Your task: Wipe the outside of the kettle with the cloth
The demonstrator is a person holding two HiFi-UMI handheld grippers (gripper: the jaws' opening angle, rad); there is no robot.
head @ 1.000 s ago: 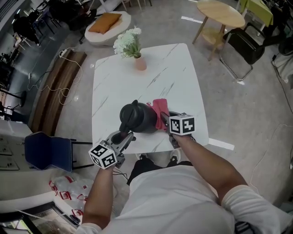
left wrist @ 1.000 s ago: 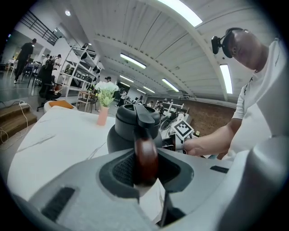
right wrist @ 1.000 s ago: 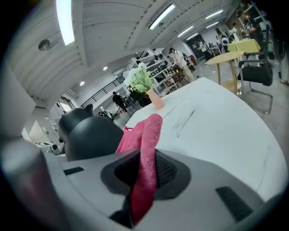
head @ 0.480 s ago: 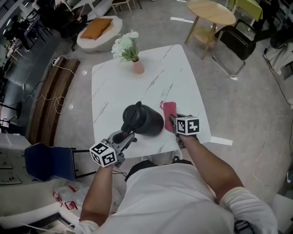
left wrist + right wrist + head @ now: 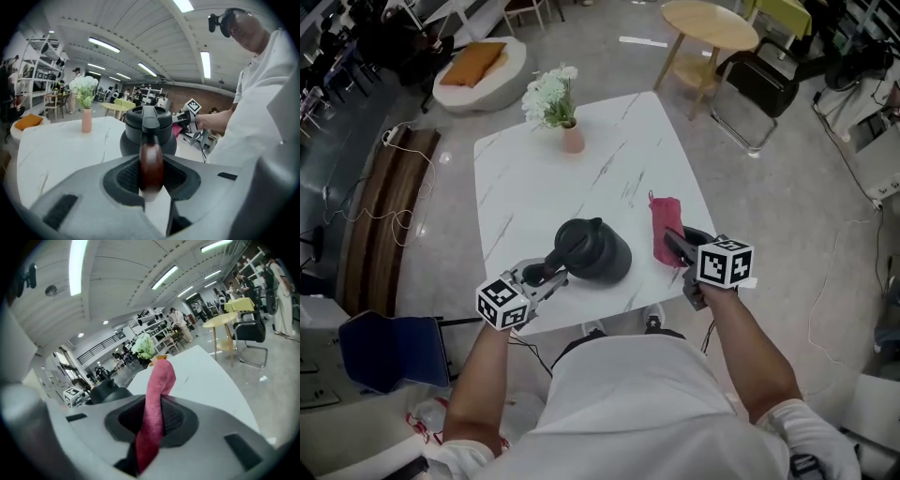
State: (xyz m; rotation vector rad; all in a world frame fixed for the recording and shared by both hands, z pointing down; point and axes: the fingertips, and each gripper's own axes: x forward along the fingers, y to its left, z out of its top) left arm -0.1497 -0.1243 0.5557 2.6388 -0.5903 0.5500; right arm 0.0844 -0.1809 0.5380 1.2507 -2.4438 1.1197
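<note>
One kettle (image 5: 592,251) stands on the table (image 5: 534,178). My left tool (image 5: 542,275), its jaws just tightened, clamps the handle (image 5: 151,164). Right of the kettle, apart from it, my right tool (image 5: 680,246) pinches the one cloth (image 5: 666,230). One flower vase (image 5: 573,139) stands beyond the kettle.

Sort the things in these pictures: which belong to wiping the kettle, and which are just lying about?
For the job:
black kettle
pink cloth

Just lying about:
vase of flowers
round wooden table
black chair
orange cushion
blue chair
</note>
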